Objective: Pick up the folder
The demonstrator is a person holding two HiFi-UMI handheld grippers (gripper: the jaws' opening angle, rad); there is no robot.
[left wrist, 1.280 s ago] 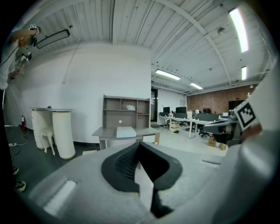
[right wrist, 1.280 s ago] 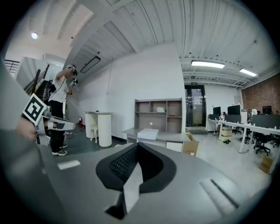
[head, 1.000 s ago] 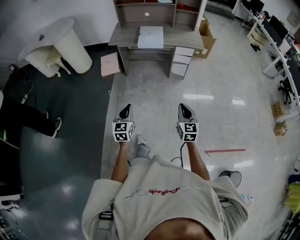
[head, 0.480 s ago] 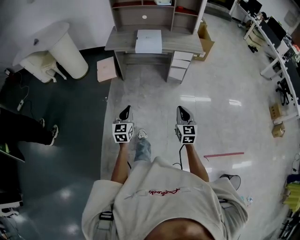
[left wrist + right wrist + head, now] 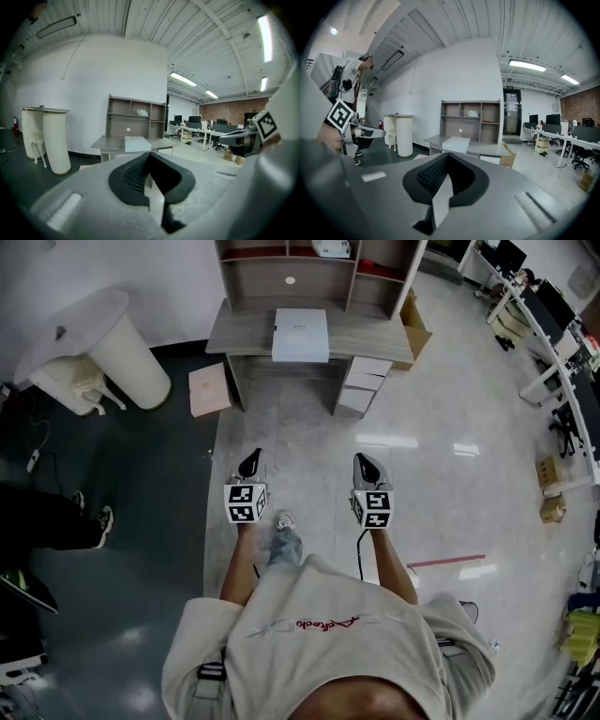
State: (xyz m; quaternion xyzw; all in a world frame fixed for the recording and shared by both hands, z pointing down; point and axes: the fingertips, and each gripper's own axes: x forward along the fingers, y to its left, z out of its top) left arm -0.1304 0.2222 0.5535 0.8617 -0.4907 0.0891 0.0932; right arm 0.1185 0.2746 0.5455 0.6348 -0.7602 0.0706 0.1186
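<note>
Well, both tools are empty: left gripper point(image 5: 249, 465) and right gripper point(image 5: 368, 468) each have jaws pressed together with nothing between. They're held side by side, aimed at the desk point(image 5: 242, 334) and well short of it — probably just a carry pose for the approach. The white folder point(image 5: 301, 334) lies flat mid-desk, near its front edge — untouched.

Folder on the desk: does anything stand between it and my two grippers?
Nothing visible does. Only bare floor lies between the left gripper, the right gripper and the desk bearing the folder. A cardboard sheet lies off to the left of that path.
</note>
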